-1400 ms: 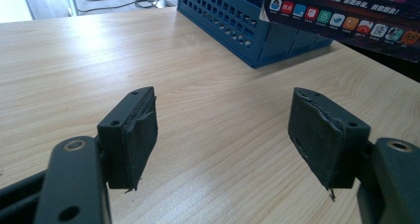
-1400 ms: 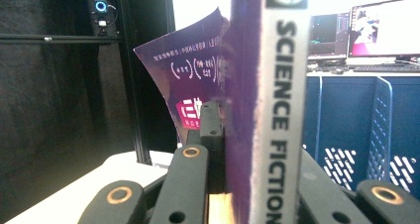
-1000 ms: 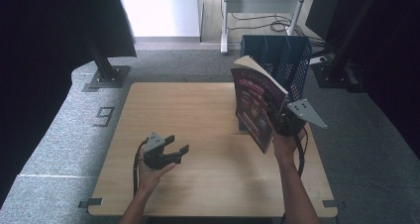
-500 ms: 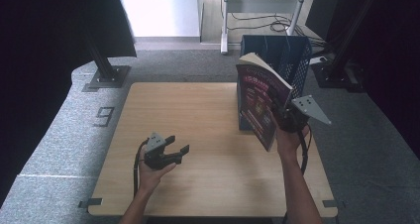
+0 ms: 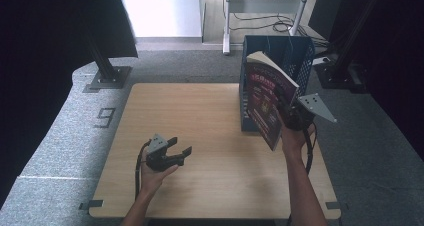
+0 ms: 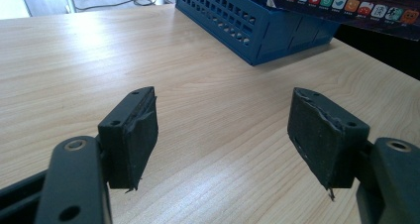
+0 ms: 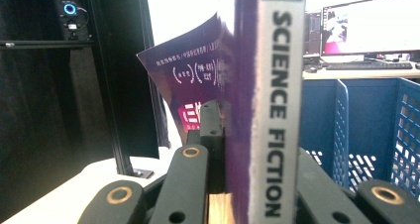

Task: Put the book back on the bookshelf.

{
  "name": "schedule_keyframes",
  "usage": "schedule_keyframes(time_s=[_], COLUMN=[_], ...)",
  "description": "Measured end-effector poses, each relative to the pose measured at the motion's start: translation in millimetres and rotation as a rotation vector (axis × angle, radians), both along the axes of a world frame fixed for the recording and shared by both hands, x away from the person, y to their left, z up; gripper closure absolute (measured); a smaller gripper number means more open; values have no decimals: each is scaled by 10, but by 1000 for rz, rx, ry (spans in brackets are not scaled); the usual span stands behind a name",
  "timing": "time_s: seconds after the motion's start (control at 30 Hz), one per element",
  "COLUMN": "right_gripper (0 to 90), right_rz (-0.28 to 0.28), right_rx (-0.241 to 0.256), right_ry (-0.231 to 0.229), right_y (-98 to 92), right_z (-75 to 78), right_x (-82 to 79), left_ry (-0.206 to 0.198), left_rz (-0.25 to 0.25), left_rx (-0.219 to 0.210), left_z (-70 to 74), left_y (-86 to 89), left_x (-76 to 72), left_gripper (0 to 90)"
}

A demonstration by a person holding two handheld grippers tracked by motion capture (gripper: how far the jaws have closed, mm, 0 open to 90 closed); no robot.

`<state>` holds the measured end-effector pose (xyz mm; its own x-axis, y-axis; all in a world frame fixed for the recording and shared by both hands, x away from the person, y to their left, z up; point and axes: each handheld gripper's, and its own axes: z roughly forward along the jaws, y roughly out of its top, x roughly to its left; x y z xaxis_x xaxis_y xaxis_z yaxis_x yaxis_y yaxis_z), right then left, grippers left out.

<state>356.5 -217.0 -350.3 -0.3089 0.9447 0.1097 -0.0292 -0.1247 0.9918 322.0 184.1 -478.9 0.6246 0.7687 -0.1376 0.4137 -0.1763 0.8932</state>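
Observation:
A purple paperback book point(image 5: 267, 103) with "SCIENCE FICTION" on its spine point(image 7: 280, 110) is held upright in the air, my right gripper point(image 5: 290, 117) shut on it near the spine. It hangs just in front of the blue slotted file rack point(image 5: 280, 56) at the table's far right. In the right gripper view the jaws clamp the book from both sides, and its front cover point(image 7: 193, 75) curls away to the left. My left gripper point(image 5: 175, 153) rests low over the table at the near left, open, its pads point(image 6: 141, 130) wide apart with bare wood between them.
The wooden table point(image 5: 200, 116) spreads between the two hands. The blue rack point(image 6: 247, 21) stands ahead and to the right of the left gripper. Dark stands and a curtain point(image 5: 75, 26) flank the table; a monitor point(image 7: 366, 26) sits beyond the rack.
The right gripper has carried the book up and a little farther back, closer to the rack. The left gripper has stayed still.

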Motion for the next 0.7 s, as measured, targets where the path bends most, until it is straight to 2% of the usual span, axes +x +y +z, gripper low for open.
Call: schedule_keyframes(time_s=[0.47,0.7], right_gripper=[817,817], right_rz=[-22,-34], right_rx=[11,2], right_ry=[-12,-12], right_y=[-37,-33], right_z=[50,66], right_x=[81,136], left_ry=[6,6], left_rz=[-9,-8], left_rx=[2,-1], left_z=[-19,-16], left_y=[-36,-31], left_x=[-2,-4], left_gripper=[277,277])
